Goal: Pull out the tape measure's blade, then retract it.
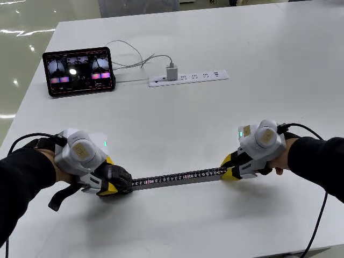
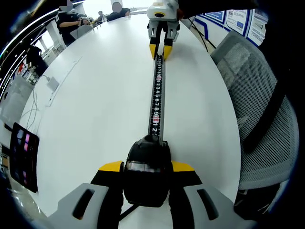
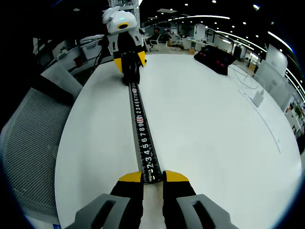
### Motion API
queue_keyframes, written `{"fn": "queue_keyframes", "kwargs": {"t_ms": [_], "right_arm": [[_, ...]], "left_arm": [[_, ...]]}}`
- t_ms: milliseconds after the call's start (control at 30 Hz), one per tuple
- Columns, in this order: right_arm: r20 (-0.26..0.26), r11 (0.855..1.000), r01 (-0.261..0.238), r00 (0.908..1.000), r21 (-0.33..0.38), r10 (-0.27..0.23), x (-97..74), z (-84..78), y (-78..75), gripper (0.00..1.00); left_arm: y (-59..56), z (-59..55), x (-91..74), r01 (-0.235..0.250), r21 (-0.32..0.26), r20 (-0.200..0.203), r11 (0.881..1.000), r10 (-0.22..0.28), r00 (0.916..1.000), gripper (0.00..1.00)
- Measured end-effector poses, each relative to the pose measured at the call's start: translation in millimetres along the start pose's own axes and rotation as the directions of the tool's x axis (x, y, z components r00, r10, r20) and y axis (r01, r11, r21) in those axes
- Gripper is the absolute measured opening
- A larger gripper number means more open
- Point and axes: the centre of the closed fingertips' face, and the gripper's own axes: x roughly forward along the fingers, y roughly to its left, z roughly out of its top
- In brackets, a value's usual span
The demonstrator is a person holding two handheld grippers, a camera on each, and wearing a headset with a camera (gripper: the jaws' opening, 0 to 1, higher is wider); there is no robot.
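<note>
Currently: left gripper (image 1: 111, 185) clamped on tape measure case (image 2: 147, 174); right gripper (image 3: 152, 177) pinching blade (image 1: 177, 177) end; blade stretched over white table (image 1: 215, 113) between them.

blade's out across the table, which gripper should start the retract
Right. The right gripper is shut on the free end of the blade, so it can likely walk it back toward the case. The left gripper is shut on the tape measure case and should just hold it steady.

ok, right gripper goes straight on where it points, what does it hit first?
Likely the tape measure case held in the left gripper: the blade in the right gripper runs straight to it.
</note>
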Motion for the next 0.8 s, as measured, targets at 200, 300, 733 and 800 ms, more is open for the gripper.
{"fn": "queue_keyframes", "kwargs": {"t_ms": [200, 300, 733, 800], "right_arm": [[-0.023, 1.000, -0.005, 0.9997, -0.024, 0.005, 0.7, -0.9, -0.3, 0.11], [-0.033, 0.999, -0.006, 0.9994, -0.035, 0.005, 1.1, -0.9, -0.4, 0.12], [-0.053, 0.999, -0.004, 0.9986, -0.047, 0.001, 1.9, -1.0, -0.6, 0.12], [-0.056, 0.999, -0.005, 0.9984, -0.048, 0.002, 1.9, -0.9, -0.5, 0.12]], "left_arm": [[0.0, 0.7, -0.1, -0.004, 0.004, 0.012, 1.000, 0.004, 0.9999, 0.31], [0.2, 0.9, 0.0, -0.004, 0.005, 0.016, 1.000, 0.004, 0.9999, 0.31], [0.0, 1.0, 0.6, -0.003, -0.004, 0.011, 1.000, 0.003, 0.9999, 0.32], [0.1, 1.6, 0.1, -0.004, -0.013, 0.012, 1.000, 0.004, 0.9999, 0.32]]}}
